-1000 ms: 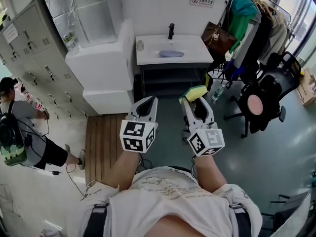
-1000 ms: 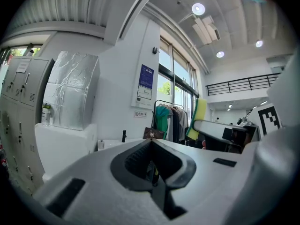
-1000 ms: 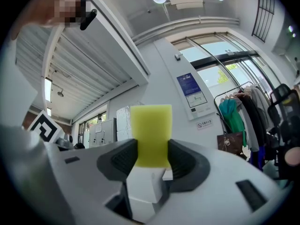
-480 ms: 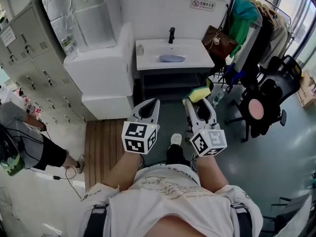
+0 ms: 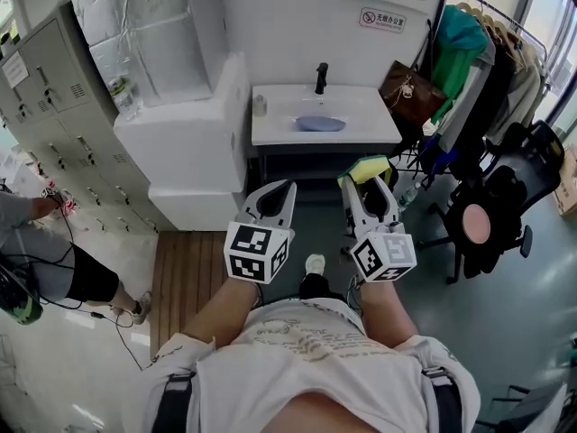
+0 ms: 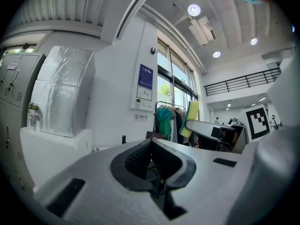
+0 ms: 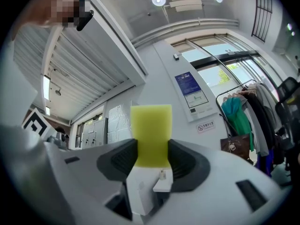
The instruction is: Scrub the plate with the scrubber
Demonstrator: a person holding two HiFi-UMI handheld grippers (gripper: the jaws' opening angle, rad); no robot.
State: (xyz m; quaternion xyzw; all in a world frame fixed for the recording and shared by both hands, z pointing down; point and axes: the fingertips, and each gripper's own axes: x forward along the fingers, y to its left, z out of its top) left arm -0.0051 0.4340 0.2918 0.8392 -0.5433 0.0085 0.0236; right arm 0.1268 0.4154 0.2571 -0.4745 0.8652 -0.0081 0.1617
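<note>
Right gripper point(image 5: 370, 188) is pinching the yellow scrubber point(image 5: 363, 168), the sponge standing up out of its pads with a green edge showing. Left gripper point(image 5: 283, 188) has its jaws pressed together, nothing between them. Both are held out ahead of the person's chest, side by side and apart, well short of the sink point(image 5: 270, 133). The plate point(image 5: 320, 124), pale blue, lies in the basin below the black faucet point(image 5: 321, 77). Open grey floor point(image 5: 315, 224) runs up to the sink's front edge. A white cabinet point(image 5: 185, 142) and a wooden mat point(image 5: 185, 269) hem the left side, a clothes rack point(image 5: 478, 52) and a black chair point(image 5: 491, 201) the right. A bystander point(image 5: 41, 260) stands far left by the lockers point(image 5: 54, 88).
</note>
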